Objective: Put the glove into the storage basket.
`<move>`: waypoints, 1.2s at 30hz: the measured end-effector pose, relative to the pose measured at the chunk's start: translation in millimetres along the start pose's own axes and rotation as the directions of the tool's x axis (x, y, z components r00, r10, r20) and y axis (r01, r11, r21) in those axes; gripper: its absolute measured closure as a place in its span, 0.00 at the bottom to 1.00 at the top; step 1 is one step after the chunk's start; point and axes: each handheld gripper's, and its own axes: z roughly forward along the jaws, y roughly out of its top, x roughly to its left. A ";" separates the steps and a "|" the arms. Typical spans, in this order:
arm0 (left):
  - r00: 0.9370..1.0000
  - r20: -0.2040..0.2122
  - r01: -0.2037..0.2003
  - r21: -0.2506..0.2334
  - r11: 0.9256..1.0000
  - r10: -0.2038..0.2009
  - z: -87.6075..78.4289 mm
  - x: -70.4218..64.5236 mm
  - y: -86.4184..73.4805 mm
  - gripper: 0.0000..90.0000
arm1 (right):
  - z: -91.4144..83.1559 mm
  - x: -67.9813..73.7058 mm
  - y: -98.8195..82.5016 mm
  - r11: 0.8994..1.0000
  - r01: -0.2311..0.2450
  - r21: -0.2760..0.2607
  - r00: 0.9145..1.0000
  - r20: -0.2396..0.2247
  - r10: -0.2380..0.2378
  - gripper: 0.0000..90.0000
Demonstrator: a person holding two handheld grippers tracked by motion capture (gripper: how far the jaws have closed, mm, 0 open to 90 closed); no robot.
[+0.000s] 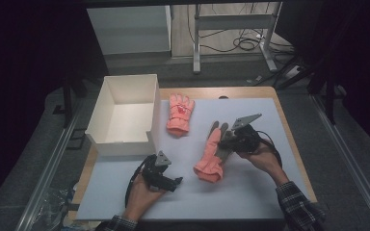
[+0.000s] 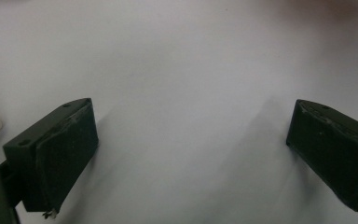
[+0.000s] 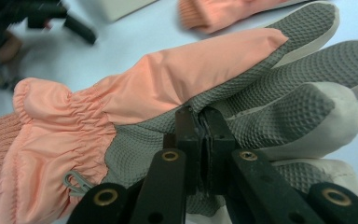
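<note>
A pink glove with a grey textured palm (image 1: 211, 154) lies palm up in the middle of the white mat. My right gripper (image 1: 225, 140) is shut on the grey palm fabric of this glove (image 3: 168, 88), its jaws pinching a fold near the base of the fingers (image 3: 199, 122). A second pink glove (image 1: 180, 113) lies flat farther back, beside the white box (image 1: 107, 109). My left gripper (image 1: 177, 182) rests low over the bare mat near the front left, jaws wide open with nothing between them (image 2: 191, 154).
The open white box stands at the back left of the mat (image 1: 250, 183), its inside bare. The wooden table edge (image 1: 289, 134) runs along the right. The other hand and its gripper (image 3: 23, 28) appear blurred at the top left of the right gripper view.
</note>
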 end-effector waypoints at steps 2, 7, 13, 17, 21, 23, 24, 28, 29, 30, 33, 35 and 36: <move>1.000 0.001 0.002 0.000 1.000 -0.002 0.0 -0.2 0.0 0.02 | 7.2 4.3 1.2 0.999 0.035 0.025 0.999 -0.032 -0.034 0.96; 1.000 0.001 0.003 0.000 1.000 -0.003 0.0 -0.2 -0.1 0.02 | 22.2 9.7 5.1 0.989 0.136 0.061 0.987 -0.094 -0.130 0.96; 1.000 0.001 0.003 0.000 1.000 -0.003 0.0 -0.2 -0.1 0.02 | 40.6 11.9 8.9 0.972 0.209 0.106 0.975 -0.100 -0.199 0.94; 1.000 0.001 0.002 0.001 1.000 -0.002 0.0 -0.2 -0.1 0.02 | 40.8 8.6 8.3 0.976 0.197 0.090 0.978 -0.083 -0.190 0.87; 1.000 0.001 0.002 0.000 1.000 -0.002 0.0 -0.1 -0.1 0.02 | 29.8 3.2 10.5 0.986 0.161 0.049 0.985 -0.065 -0.158 0.79; 1.000 0.000 0.001 0.000 1.000 -0.001 0.0 -0.1 -0.1 0.02 | 27.0 2.2 12.6 0.987 0.151 0.050 0.988 -0.042 -0.149 0.75; 1.000 0.000 0.002 0.000 1.000 -0.002 0.0 -0.1 -0.1 0.02 | 26.1 1.5 14.2 0.988 0.144 0.052 0.990 -0.021 -0.143 0.73; 1.000 0.001 0.003 0.000 1.000 -0.003 0.0 -0.1 -0.1 0.02 | 26.4 -1.5 18.5 0.994 0.099 0.038 0.995 0.010 -0.099 0.67; 1.000 0.001 0.000 0.002 1.000 0.000 -0.1 0.0 -0.1 0.02 | 28.4 -4.9 22.4 0.999 0.046 0.029 0.999 0.019 -0.046 0.67; 1.000 0.001 0.000 0.002 1.000 0.000 -0.1 0.1 -0.1 0.02 | 29.8 -6.9 24.8 1.000 0.017 0.022 1.000 0.022 -0.017 0.66; 1.000 0.001 0.001 0.001 1.000 -0.001 -0.1 0.0 -0.1 0.02 | 34.7 -12.8 32.8 0.999 -0.047 -0.009 0.998 0.035 0.048 0.63; 1.000 0.001 0.000 0.001 1.000 0.000 0.0 0.1 -0.1 0.02 | 38.5 -15.0 39.2 0.997 -0.067 -0.028 0.997 0.043 0.068 0.63; 1.000 0.001 0.000 0.001 1.000 0.000 0.0 0.1 -0.1 0.02 | 40.1 -15.3 41.6 0.997 -0.068 -0.037 0.996 0.049 0.069 0.63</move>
